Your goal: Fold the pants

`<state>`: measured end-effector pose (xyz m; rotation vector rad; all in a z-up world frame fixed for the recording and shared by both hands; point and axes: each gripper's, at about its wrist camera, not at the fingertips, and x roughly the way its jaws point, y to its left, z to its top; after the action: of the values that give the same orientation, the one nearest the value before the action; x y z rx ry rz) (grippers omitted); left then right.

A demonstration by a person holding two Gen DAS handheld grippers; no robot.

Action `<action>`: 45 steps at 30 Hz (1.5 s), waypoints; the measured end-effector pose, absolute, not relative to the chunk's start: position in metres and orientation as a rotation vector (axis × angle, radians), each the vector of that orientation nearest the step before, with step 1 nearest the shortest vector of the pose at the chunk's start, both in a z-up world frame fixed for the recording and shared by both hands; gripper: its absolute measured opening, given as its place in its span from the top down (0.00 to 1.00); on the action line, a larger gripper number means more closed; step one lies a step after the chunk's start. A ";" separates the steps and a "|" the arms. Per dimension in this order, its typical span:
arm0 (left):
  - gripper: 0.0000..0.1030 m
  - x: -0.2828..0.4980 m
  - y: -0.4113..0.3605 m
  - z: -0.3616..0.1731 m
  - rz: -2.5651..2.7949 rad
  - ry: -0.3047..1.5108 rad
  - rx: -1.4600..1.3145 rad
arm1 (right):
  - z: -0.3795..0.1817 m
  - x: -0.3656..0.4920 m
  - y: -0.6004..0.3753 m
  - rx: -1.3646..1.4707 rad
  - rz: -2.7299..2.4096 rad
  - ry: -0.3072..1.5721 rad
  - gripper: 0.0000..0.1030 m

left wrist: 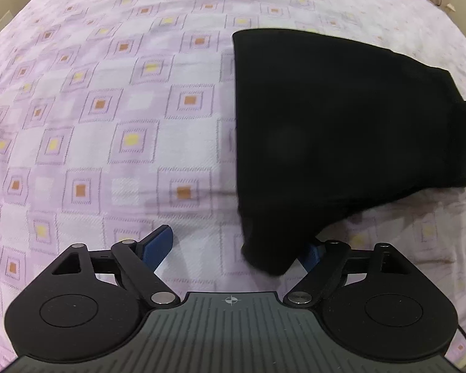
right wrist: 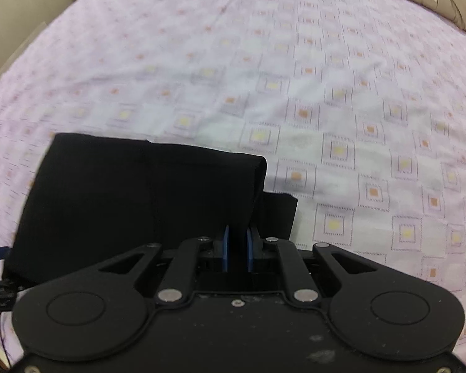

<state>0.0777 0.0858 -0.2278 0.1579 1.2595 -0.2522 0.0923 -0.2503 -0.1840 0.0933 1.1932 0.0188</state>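
Pants (left wrist: 341,130) lie partly folded on the bed sheet (left wrist: 93,108), a black block w/ its long axis running across the bed between my two grippers.

L gripper (left wrist: 236,248): jaws spread wide, nothing pinched. Near corner of the pants droops between the pads, closer to the R pad; contact not confirmed. Bulk of the pants lies ahead and to the R of it.

R gripper (right wrist: 236,245): pads pressed together on a fold of the pants, near their R edge. Bulk lies to the L of it.

Judgement: R holds its end; L is on its corner but must shift R and close.
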 end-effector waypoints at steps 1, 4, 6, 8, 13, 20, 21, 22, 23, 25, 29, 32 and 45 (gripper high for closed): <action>0.20 0.074 0.089 -0.228 -0.253 1.268 0.169 | -0.188 0.094 -0.249 0.093 0.014 1.201 0.89; 0.20 0.063 0.102 -0.223 -0.262 1.284 0.184 | -0.199 0.097 -0.249 0.094 0.004 1.210 0.89; 0.21 0.055 0.112 -0.211 -0.263 1.274 0.164 | -0.200 0.099 -0.248 0.100 0.002 1.207 0.89; 0.21 0.050 0.122 -0.194 -0.248 1.235 0.136 | -0.195 0.098 -0.248 0.092 0.003 1.185 0.89; 0.21 0.062 0.128 -0.159 -0.234 1.137 -0.013 | -0.180 0.090 -0.249 0.099 0.010 1.142 0.89; 0.20 0.089 0.080 -0.200 -0.337 1.224 0.052 | -0.190 0.090 -0.241 0.026 -0.024 1.153 0.89; 0.20 0.092 0.078 -0.214 -0.327 1.287 0.045 | -0.192 0.090 -0.240 -0.007 -0.033 1.156 0.89; 0.18 0.097 0.080 -0.224 -0.319 1.330 0.011 | -0.196 0.090 -0.240 -0.034 -0.037 1.164 0.88; 0.15 0.097 0.083 -0.227 -0.317 1.326 -0.022 | -0.199 0.091 -0.242 -0.034 -0.036 1.169 0.88; 0.15 0.097 0.082 -0.223 -0.322 1.330 -0.009 | -0.196 0.088 -0.248 0.001 -0.034 1.152 0.87; 0.15 0.095 0.082 -0.217 -0.345 1.317 0.028 | -0.179 0.075 -0.251 0.033 -0.065 1.092 0.80; 0.15 0.094 0.083 -0.201 -0.336 1.271 0.046 | -0.170 0.065 -0.251 0.049 -0.094 1.061 0.80; 0.15 0.126 0.032 -0.177 -0.437 1.163 0.157 | -0.204 0.041 -0.238 0.110 -0.018 1.166 0.82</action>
<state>0.1259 0.0323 -0.1765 0.1571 1.1631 -0.4367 0.0407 -0.2378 -0.2042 0.1102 1.1663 -0.0176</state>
